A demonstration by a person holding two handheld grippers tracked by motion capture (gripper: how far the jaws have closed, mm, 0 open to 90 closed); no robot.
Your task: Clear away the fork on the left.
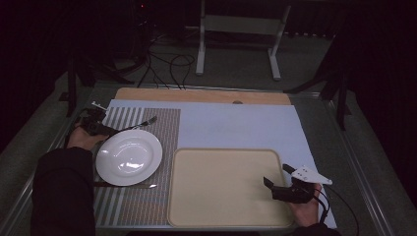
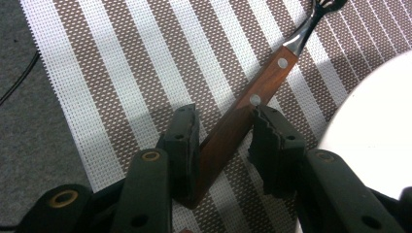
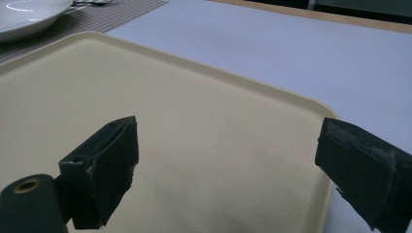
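On the striped mat, left gripper [image 2: 226, 141] straddles the fork handle [image 2: 243, 121], half-closed.

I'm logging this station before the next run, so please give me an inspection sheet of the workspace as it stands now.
Surface: pale blue table cover with a striped placemat at the left.
Job's things: wooden-handled fork lying on the placemat beside the white plate; a knife lies at the plate's near side.
Clutter: empty cream tray beside the placemat.
Grippers: left gripper has its jaws astride the fork handle, one pad touching, the other just off it; right gripper hangs open over the tray.
Cables: black cable trails from the right gripper; more cables on the floor beyond the table.
Surroundings: dark room, white frame stand behind the table.
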